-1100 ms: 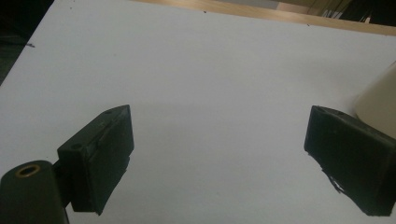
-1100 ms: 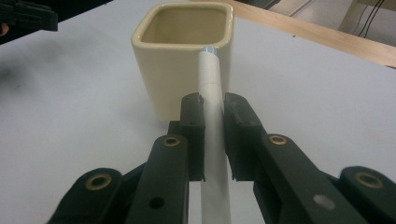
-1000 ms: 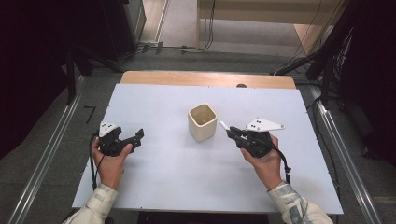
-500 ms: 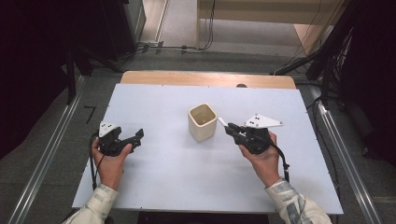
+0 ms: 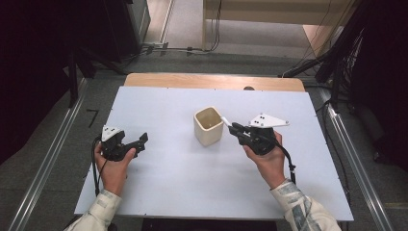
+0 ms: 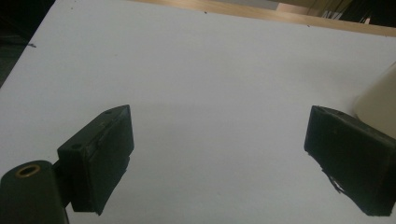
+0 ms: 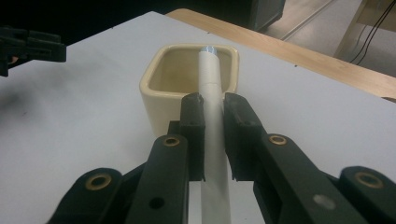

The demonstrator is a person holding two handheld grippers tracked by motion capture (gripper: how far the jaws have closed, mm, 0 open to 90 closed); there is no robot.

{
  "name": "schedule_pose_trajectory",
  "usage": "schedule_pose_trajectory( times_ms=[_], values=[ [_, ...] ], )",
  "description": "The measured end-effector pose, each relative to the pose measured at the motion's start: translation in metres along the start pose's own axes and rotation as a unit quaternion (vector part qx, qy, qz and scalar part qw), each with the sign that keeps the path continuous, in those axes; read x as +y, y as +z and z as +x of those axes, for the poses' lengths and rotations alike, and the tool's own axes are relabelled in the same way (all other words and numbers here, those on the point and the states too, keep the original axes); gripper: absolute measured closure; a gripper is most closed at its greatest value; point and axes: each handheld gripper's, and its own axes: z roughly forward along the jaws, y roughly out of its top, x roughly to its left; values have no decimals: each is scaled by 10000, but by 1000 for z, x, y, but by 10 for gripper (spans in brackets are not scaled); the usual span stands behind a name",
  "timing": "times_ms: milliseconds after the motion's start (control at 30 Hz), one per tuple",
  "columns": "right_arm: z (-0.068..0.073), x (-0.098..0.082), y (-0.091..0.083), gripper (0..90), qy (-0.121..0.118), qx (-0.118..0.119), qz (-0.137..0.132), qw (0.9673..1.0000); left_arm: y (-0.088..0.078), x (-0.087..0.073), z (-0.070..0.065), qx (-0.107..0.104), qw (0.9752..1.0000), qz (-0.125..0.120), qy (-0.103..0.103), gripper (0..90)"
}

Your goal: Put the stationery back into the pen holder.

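Black jaws of the right tool (image 7: 213,109) are pinched on a white tube (image 7: 212,135), a slim paper-like cylinder that runs up between the pads and past them. Its far end reaches to the near rim of a cream square cup (image 7: 161,91), seemingly just over the opening. In the high view the same right tool (image 5: 234,129) points left toward the cup (image 5: 208,132), with the tube's tip (image 5: 224,120) just beside the cup's right rim; whether it touches the rim cannot be told. A grey three-cornered plate (image 5: 267,121) sits on top of this tool, and the right hand (image 5: 266,159) grips it from below, a cable trailing off the wrist.

The cup stands upright near the middle of the white worktop (image 5: 192,187).

Well apart, on the left side of the worktop, the left tool (image 5: 142,139) is held by the left hand (image 5: 113,166). In the left gripper view its jaws stand spread wide, with bare worktop (image 6: 215,93) between them and the cup's pale side (image 6: 380,100) at the right edge.
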Motion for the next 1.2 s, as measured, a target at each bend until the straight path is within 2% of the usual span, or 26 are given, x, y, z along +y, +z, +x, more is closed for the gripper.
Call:
schedule_pose_trajectory(
  times_ms=[1200],
  values=[
    [3,27,27,765,-80,40,1,10000,0,0,0,-29,10000,4,1,91]
  ],
)
